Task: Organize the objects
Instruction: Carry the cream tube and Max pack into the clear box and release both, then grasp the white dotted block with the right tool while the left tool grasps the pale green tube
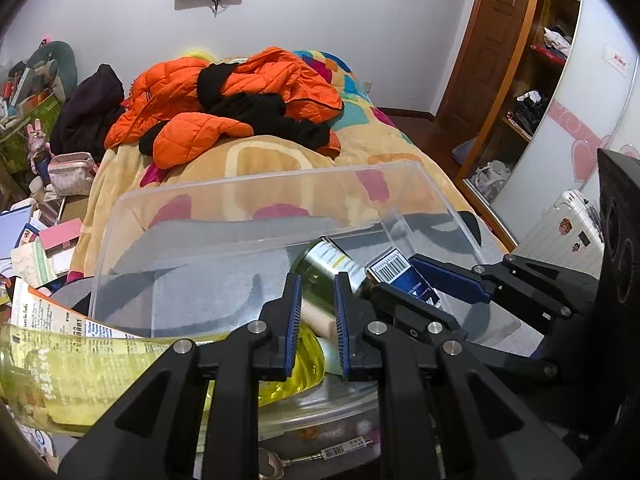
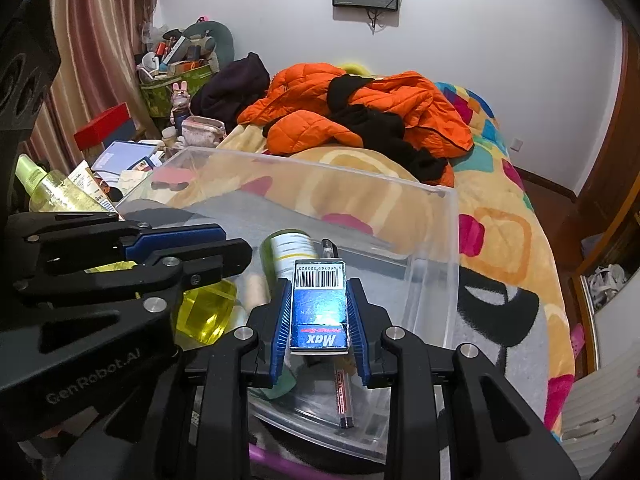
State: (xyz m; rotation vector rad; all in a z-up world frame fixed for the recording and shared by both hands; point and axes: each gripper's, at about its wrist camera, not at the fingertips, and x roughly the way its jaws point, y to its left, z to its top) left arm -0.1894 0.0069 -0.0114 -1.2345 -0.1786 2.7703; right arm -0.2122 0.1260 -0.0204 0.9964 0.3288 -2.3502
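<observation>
With my right claw [image 2: 317, 318] clamped on the blue Max box [image 2: 319, 308] over the clear bin [image 2: 436, 280] and my left claw [image 1: 316, 320] pinching the yellow bottle [image 1: 296, 364], crowding risks a collision.

Both wrist cams close, tilted down into the clear bin [image 1: 256, 200] [image 2: 436, 280]; both see the bed [image 1: 256, 152] [image 2: 500, 240] and back wall.

The pen [image 2: 340, 384] lies half hidden (under the blue box [image 2: 319, 307]).
</observation>
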